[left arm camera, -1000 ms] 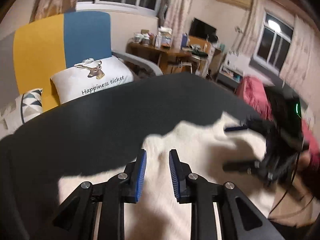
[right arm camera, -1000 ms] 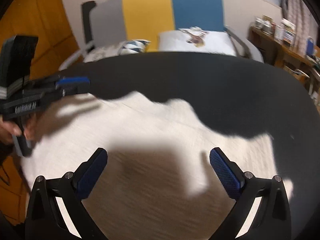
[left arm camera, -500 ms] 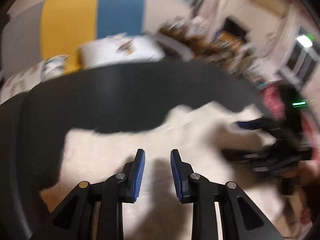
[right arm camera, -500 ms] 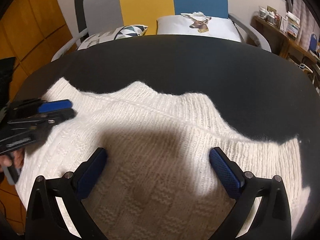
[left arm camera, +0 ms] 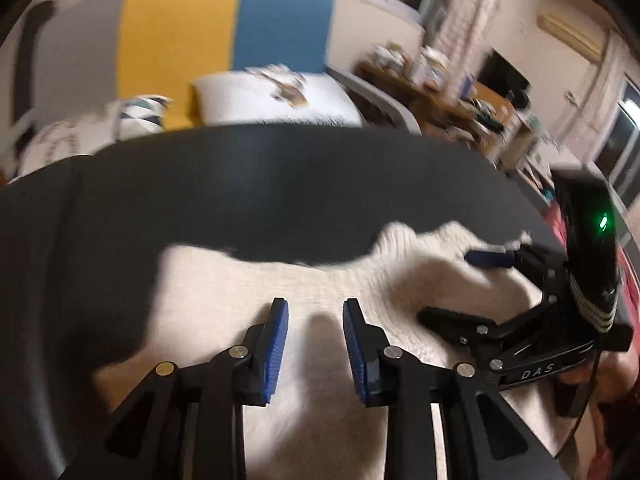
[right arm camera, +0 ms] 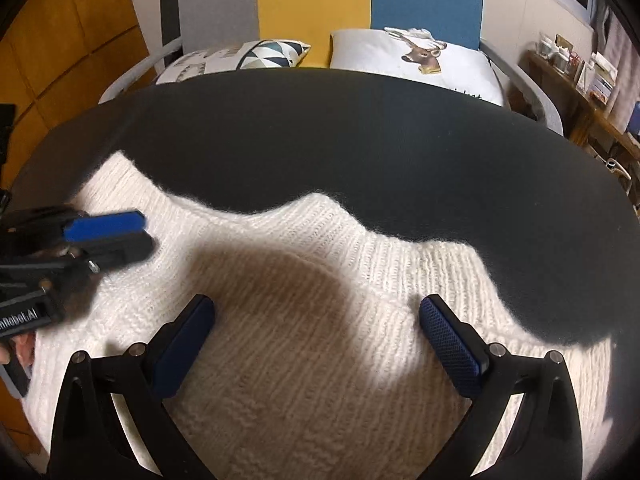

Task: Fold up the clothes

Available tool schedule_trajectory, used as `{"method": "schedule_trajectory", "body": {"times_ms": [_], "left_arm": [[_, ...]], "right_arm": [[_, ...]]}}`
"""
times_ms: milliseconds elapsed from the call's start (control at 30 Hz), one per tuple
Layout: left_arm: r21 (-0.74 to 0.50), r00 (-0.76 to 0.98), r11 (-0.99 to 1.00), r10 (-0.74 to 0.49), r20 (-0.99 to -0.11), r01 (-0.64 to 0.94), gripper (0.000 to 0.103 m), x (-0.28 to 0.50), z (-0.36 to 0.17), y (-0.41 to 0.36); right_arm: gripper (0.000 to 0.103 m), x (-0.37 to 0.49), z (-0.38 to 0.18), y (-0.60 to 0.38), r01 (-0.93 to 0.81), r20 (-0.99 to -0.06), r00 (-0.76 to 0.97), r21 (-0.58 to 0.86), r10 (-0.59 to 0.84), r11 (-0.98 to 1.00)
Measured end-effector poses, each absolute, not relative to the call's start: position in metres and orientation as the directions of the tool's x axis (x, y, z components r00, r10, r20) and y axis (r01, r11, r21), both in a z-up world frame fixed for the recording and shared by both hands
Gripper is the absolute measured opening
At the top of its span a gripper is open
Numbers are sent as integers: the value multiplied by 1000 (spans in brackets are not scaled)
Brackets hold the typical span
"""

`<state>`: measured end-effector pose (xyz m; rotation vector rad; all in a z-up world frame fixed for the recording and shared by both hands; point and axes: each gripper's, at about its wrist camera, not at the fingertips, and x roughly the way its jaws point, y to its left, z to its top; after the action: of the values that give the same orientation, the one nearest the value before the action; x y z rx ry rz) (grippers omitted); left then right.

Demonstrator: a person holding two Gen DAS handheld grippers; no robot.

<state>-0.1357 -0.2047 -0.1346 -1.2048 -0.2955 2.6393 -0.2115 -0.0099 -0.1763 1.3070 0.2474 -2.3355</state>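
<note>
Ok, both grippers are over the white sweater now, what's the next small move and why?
Probably lower the right gripper onto the white sweater and close on its knit. Its jaws stand wide open with nothing between them, and the left gripper is also open and holds nothing, so the sweater lies flat and unfolded on the dark table.

Sweater (right arm camera: pixel 304 320) is seen as chunky white knit, fuzzy at the edges, ribbed along the hem. Desk (right arm camera: pixel 360 140) is covered in matt dark cloth, smooth. Right gripper (right arm camera: pixel 316 332) is made of matt black plastic with silver metal screws; blue pads (right arm camera: pixel 452 340) are finely dimpled rubber. Left gripper (left arm camera: pixel 314 340) is built alike, blue pads (left arm camera: pixel 276 344) ridged. Sofa (right arm camera: pixel 320 0) is upholstered in flat woven cloth; cushions (right arm camera: pixel 416 60) are smooth printed fabric.
</note>
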Motion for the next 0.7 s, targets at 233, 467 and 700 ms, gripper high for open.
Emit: {"method": "schedule_trajectory", "body": {"times_ms": [233, 467, 700], "left_arm": [[-285, -653, -957, 252, -714, -58, 31, -76, -137, -222], [-291, -685, -957, 216, -696, -7, 34, -65, -162, -222], [-260, -682, -965, 185, -707, 8, 34, -37, -159, -222]], "right_arm": [[103, -157, -148, 37, 403, -825, -507, 29, -250, -915], [103, -115, -175, 80, 299, -815, -543, 34, -200, -954], [103, -100, -177, 71, 288, -813, -557, 4, -171, -958]]}}
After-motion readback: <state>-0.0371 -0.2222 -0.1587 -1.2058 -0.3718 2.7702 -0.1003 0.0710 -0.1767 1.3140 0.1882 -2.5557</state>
